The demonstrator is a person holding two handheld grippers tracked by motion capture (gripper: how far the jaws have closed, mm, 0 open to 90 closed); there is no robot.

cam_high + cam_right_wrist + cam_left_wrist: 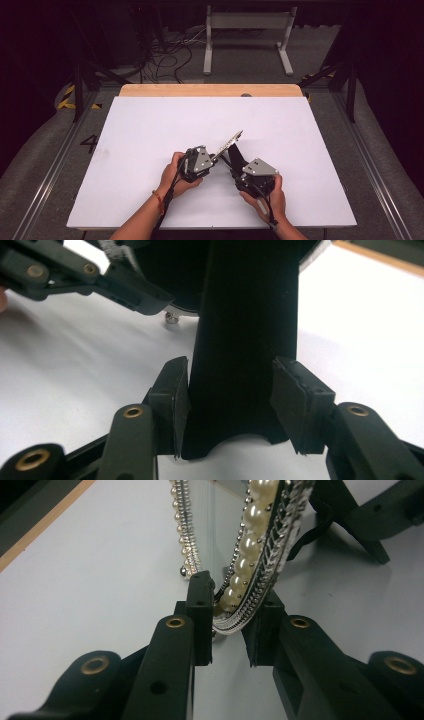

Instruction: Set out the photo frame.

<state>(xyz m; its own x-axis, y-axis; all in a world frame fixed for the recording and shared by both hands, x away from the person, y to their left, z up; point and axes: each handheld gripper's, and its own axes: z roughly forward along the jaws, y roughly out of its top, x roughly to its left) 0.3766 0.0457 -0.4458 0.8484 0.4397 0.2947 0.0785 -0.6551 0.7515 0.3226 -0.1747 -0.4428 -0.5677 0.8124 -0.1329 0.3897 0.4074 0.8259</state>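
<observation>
Two grippers meet near the front middle of the white table. The left gripper has its jaws drawn close around the end of a pearl headband; the left pad touches the band, while the right pad stands just beside it, so a firm pinch is hard to confirm. In the left gripper view the headband shows a row of pearls and a silver beaded edge, and its upper part is cut off by the top of the frame. From the high view the headband appears as a thin pale strip that rises tilted between the two grippers.

The right gripper has its jaws half spread on both sides of a black stand. The pads sit against its narrow lower part. This stand hides most of the scene behind it, and its top is cut off. The person's left hand and right hand hold the tools.
</observation>
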